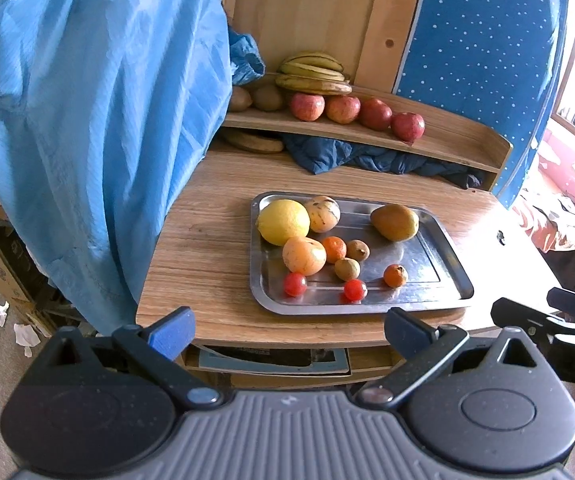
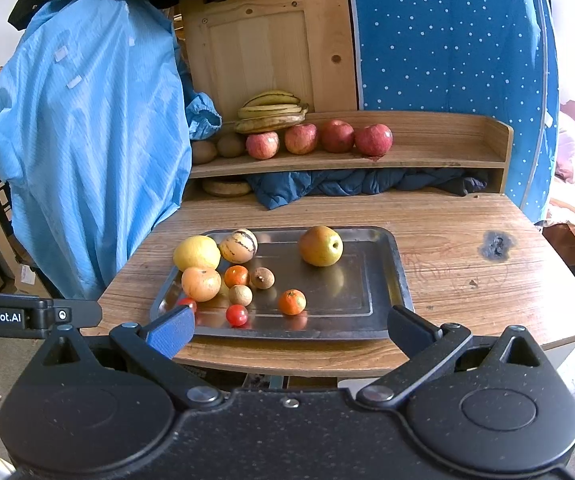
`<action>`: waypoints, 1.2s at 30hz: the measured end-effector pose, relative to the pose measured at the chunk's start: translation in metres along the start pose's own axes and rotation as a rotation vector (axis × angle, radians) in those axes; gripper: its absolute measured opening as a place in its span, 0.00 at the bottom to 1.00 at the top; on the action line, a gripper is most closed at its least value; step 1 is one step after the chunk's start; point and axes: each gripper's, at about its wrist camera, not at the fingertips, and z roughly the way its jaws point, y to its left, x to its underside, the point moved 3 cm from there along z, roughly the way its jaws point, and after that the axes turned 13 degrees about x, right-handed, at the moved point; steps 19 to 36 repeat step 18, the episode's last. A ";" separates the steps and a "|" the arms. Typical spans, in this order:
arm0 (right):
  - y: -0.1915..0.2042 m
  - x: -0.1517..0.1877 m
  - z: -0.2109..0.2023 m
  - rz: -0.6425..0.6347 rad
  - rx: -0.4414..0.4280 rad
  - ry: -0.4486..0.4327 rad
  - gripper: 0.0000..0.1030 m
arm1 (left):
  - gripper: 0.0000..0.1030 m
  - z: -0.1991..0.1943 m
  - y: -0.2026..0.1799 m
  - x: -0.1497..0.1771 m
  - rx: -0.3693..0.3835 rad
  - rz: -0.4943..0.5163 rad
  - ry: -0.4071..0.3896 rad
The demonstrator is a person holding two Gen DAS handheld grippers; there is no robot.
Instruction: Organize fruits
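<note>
Both grippers — left gripper (image 1: 289,330), right gripper (image 2: 289,330) — hover spread wide and empty before the steel tray (image 2: 387,280) of mixed small fruits (image 2: 239,280). Red apples (image 2: 319,138) and bananas (image 2: 273,114) line the wooden shelf (image 2: 427,152). Sorting could be starting or finished — can't judge.

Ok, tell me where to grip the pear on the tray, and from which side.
Grip the pear across its wide belly, coming from above with the right gripper. It lies alone at the tray's far right, with bare metal all round, so both fingers should fit. Its stem end faces forward.
</note>
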 end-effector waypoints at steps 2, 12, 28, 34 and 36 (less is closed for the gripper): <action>0.001 0.001 -0.001 0.000 -0.001 0.003 0.99 | 0.99 0.000 -0.003 0.000 0.008 0.009 0.000; 0.005 0.001 0.001 -0.003 -0.005 0.015 0.99 | 0.99 0.002 -0.004 -0.002 0.030 0.001 -0.010; 0.004 0.000 0.003 -0.003 -0.006 0.017 0.99 | 0.99 0.003 -0.003 -0.004 0.029 0.000 -0.007; 0.004 0.000 0.003 -0.003 -0.006 0.017 0.99 | 0.99 0.003 -0.003 -0.004 0.029 0.000 -0.007; 0.004 0.000 0.003 -0.003 -0.006 0.017 0.99 | 0.99 0.003 -0.003 -0.004 0.029 0.000 -0.007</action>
